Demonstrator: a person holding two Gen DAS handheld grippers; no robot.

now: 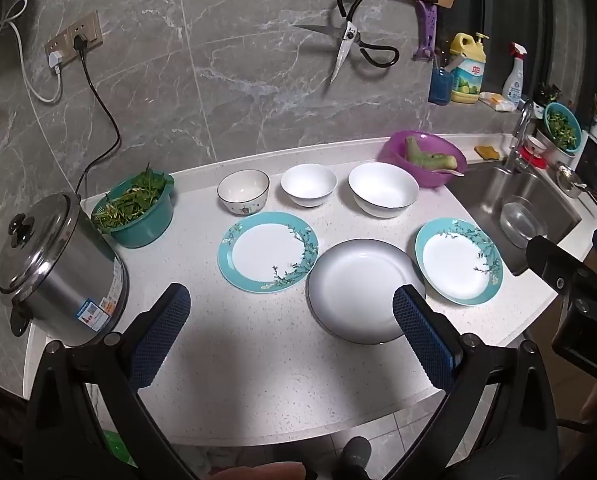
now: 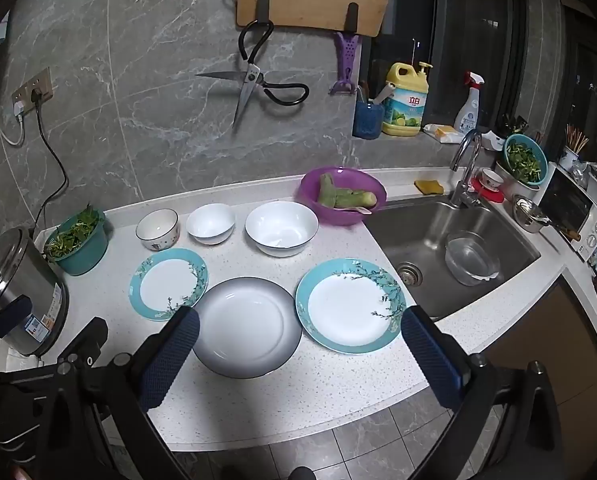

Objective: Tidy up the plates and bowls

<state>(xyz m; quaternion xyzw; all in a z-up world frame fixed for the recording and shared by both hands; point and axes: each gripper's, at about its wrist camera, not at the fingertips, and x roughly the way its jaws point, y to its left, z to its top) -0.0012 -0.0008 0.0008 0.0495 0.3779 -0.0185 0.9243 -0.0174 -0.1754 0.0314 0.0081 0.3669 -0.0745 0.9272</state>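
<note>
Left gripper (image 1: 290,312): black frame, visible screws; fingers (image 1: 160,334) padded in dark-blue textured rubber. Right gripper (image 2: 298,338): same build, blue fingers (image 2: 432,354), black arms.

In the lower middle of both views a bare strip of countertop (image 1: 258,380) lies open along the near edge, in front of the three plates (image 2: 246,326). Behind them the row of three bowls (image 2: 281,227) fills the middle, closed off at upper right by the purple basin (image 2: 340,196) and at left by the green colander (image 1: 138,210). The steel cooker (image 1: 58,268) blocks the left edge, and the sink (image 2: 450,248) drops away at right.
</note>
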